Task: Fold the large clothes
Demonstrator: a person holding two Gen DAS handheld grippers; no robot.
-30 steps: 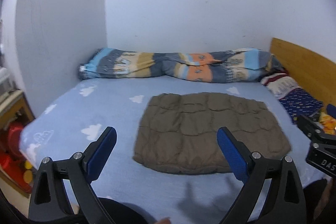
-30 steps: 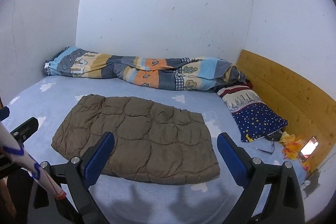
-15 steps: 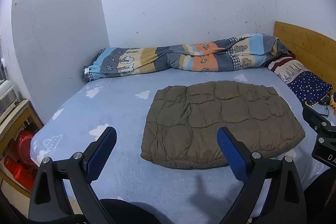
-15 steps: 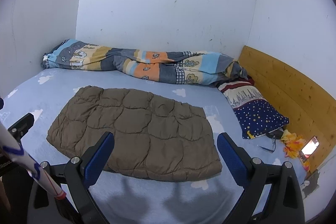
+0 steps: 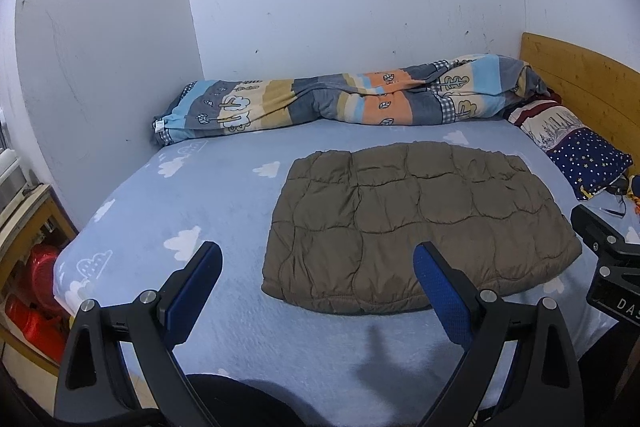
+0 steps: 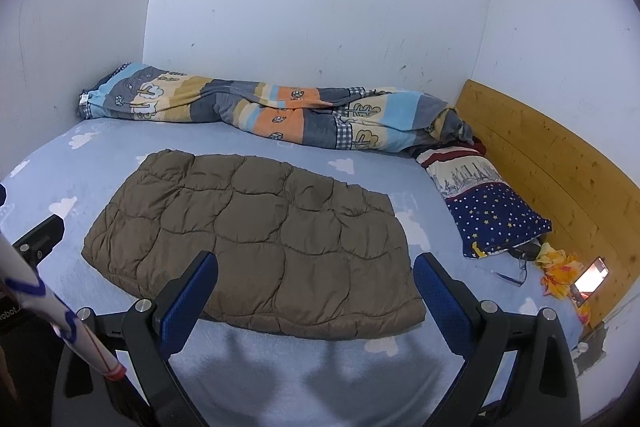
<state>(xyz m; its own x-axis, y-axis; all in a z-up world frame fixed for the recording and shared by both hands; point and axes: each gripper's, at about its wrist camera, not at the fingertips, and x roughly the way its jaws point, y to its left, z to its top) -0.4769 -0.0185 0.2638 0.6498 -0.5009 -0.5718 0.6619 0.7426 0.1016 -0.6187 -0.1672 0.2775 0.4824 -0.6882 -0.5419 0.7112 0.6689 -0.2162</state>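
Note:
A brown quilted padded garment (image 5: 416, 223) (image 6: 256, 243) lies folded into a flat rectangle on the light blue bed sheet (image 5: 192, 211) (image 6: 280, 375). My left gripper (image 5: 318, 269) hovers open above the bed's near edge, short of the garment's front left corner, holding nothing. My right gripper (image 6: 316, 277) is open too, raised over the garment's front edge, with nothing between its blue pads. Part of the right gripper's black body (image 5: 608, 267) shows at the right edge of the left wrist view, and part of the left gripper (image 6: 38, 239) shows at the left edge of the right wrist view.
A rolled striped blanket (image 5: 344, 99) (image 6: 276, 115) lies along the far wall. A starry pillow (image 6: 492, 211) rests by the wooden headboard (image 6: 560, 171), with glasses (image 6: 512, 273), a yellow cloth (image 6: 556, 271) and a lit phone (image 6: 592, 273). A shelf with red items (image 5: 32, 291) stands left.
Both grippers have tilted upward and drawn back a little, so the garment sits lower and slightly farther in both views. The garment itself has not moved.

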